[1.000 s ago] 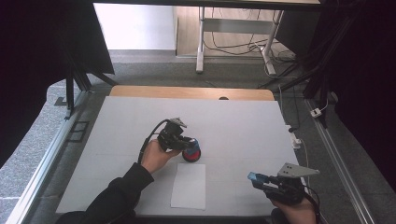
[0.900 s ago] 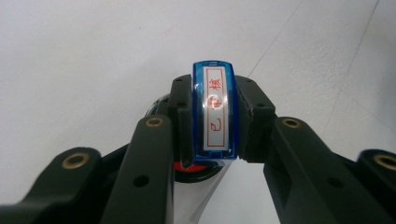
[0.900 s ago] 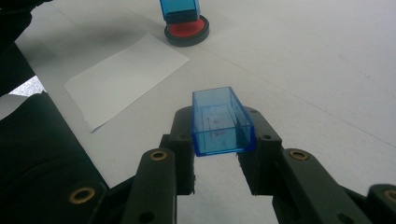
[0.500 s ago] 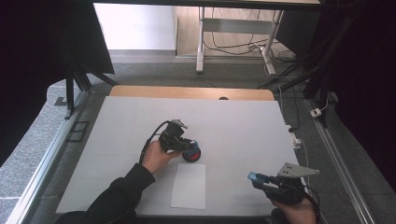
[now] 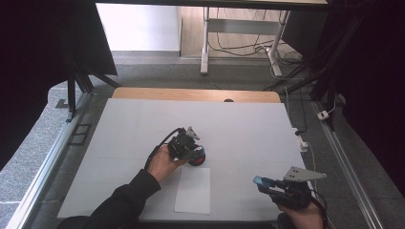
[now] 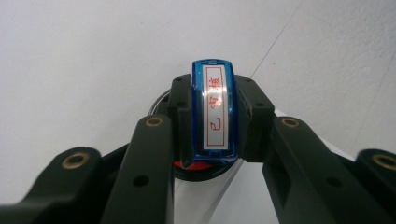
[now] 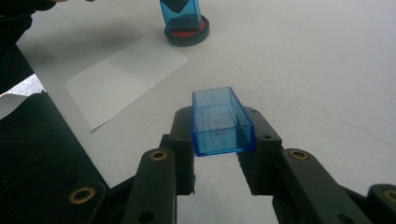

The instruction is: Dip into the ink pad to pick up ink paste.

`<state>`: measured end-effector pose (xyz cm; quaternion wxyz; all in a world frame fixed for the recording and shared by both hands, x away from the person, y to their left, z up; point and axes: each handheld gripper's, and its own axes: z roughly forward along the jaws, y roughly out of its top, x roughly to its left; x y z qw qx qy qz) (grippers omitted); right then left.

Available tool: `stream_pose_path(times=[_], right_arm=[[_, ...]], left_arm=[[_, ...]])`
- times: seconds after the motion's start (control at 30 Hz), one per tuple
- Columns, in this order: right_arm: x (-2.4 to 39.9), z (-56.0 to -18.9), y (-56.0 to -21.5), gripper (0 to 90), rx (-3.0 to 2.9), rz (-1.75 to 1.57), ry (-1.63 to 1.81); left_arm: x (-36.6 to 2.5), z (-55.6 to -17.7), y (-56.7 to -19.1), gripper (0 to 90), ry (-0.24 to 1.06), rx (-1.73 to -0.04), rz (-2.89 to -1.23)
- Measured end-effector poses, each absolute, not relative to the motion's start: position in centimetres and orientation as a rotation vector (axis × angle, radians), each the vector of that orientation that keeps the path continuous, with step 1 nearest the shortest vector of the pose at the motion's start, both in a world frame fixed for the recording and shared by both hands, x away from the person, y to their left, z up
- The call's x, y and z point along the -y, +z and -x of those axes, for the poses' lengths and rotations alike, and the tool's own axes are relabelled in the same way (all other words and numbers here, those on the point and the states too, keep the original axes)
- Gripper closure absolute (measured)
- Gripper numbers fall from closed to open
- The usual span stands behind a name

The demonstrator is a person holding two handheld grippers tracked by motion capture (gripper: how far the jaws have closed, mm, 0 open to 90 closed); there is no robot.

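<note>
My left gripper (image 6: 214, 125) is shut on a blue see-through stamp (image 6: 215, 105) with a white label of red characters on its top. The stamp stands on a round black ink pad with a red centre (image 6: 198, 168). In the high view that gripper (image 5: 192, 149) sits at the table's middle over the ink pad (image 5: 197, 159). My right gripper (image 7: 217, 142) is shut on a blue see-through cap (image 7: 218, 122), held above the table near the front right (image 5: 260, 182). From there the stamp (image 7: 181, 13) and ink pad (image 7: 187, 35) lie farther off.
A white sheet of paper (image 5: 193, 190) lies flat just in front of the ink pad, also seen as the paper (image 7: 125, 71) in the right gripper view. The white table (image 5: 248, 129) has a wooden strip at its far edge; metal rails run along both sides.
</note>
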<state>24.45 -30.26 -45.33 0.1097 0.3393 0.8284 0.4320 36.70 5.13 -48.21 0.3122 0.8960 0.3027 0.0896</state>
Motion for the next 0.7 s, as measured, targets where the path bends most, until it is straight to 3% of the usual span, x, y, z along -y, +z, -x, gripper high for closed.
stream_pose_path(times=[0.2, 0.7], right_arm=[[30.3, -24.5, -45.3, 68.7, -2.436, -0.996, 1.274], [30.3, -24.5, -45.3, 68.7, -2.438, -0.992, 1.270]], left_arm=[[-4.9, -36.6, -48.2, 70.9, 0.253, -0.798, -2.373], [-7.5, -38.5, -49.0, 70.9, 0.001, -0.897, -2.219]])
